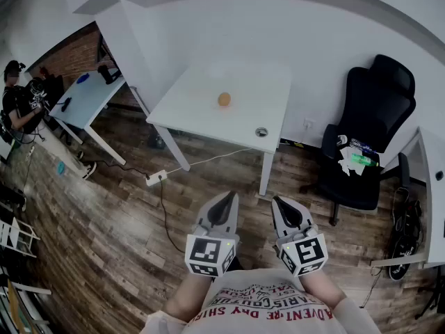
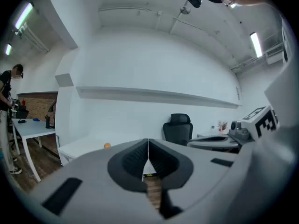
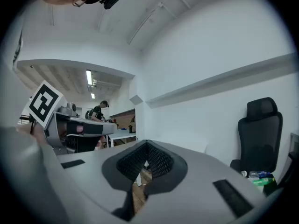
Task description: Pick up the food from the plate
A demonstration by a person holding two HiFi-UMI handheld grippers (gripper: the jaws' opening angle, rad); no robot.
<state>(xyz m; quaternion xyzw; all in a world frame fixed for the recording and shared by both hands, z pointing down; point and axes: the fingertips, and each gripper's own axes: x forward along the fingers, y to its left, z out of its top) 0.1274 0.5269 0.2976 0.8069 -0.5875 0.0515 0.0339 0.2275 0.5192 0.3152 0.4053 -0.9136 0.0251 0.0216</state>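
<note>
Risks first. Both grippers are shut w/ nothing in them: the left gripper (image 1: 228, 196) has its jaws pressed together tip to tip, and the right gripper (image 1: 279, 202) is the same, pads meeting w/ only floor showing below. Neither can take anything until it opens, so reaching in shut would prob just knock the food (image 1: 224, 99).

The food looks round, so a nudge could send it rolling toward a bench (image 1: 198, 113) edge and off.

Both grippers are held close to the body, well apart from the bench, so there's a walk-in to do. A power strip (image 1: 156, 178) and its cable (image 1: 208, 158) lie on the wood floor just off the bench's front edge: a trip/snag hazard on approach.

No plate can be made out. The bench top is white and washed out, so a white plate may be there but I can't tell. Its rim could catch a low jaw.

The food itself is a small orange ball-ish item, smooth-looking, sitting alone approx mid-bench, clear of all four edges. A small grey disc (image 1: 261, 131) sits near the front right corner, not touching it.
</note>
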